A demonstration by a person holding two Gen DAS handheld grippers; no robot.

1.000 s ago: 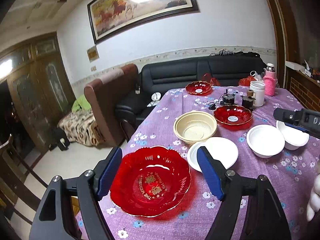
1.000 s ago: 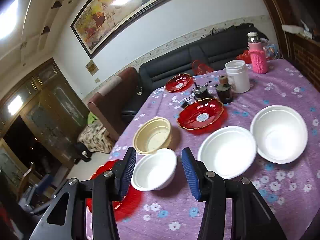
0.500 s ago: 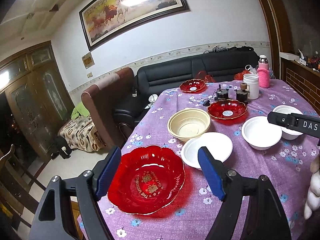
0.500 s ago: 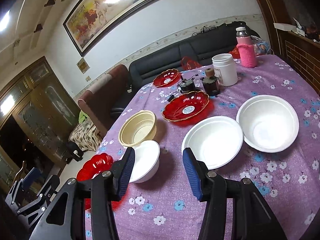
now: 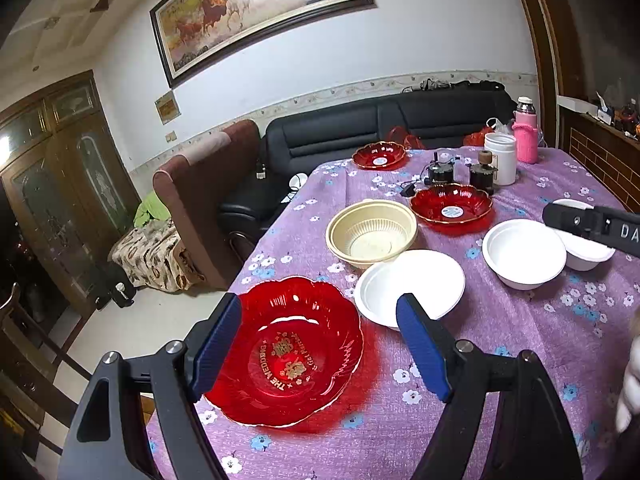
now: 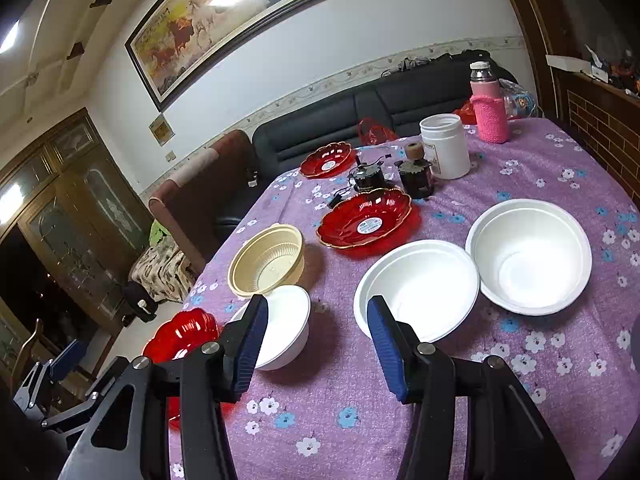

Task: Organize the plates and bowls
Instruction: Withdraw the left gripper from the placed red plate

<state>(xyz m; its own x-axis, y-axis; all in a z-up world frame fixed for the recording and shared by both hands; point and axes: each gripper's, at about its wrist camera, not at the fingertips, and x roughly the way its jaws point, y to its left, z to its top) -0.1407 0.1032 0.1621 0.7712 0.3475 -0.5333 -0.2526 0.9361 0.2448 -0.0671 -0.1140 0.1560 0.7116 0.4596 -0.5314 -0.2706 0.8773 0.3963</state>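
A red plate with gold lettering (image 5: 292,352) lies at the near left corner of the purple floral tablecloth (image 5: 500,340). My left gripper (image 5: 318,304) hovers open over it, one finger on each side, touching nothing. Beyond it are a white bowl (image 5: 408,284), a cream ribbed bowl (image 5: 372,236) and two more red plates (image 5: 450,208) (image 5: 378,156). My right gripper (image 6: 316,304) is open over bare cloth. A small white bowl (image 6: 284,328) shows partly behind its left finger. Two larger white bowls (image 6: 420,288) (image 6: 532,256) sit to its right.
At the far end of the table stand a white jar (image 6: 444,146), a pink-sleeved bottle (image 6: 488,112) and two small dark devices (image 6: 416,176). The table's left edge drops off towards a brown armchair (image 5: 200,184) and a black sofa (image 5: 360,128). A hand (image 5: 628,400) shows at the right edge.
In the right wrist view the small white bowl has shifted from between the fingers to behind the left finger. The left wrist view has tilted only slightly; the red plate stays under it.
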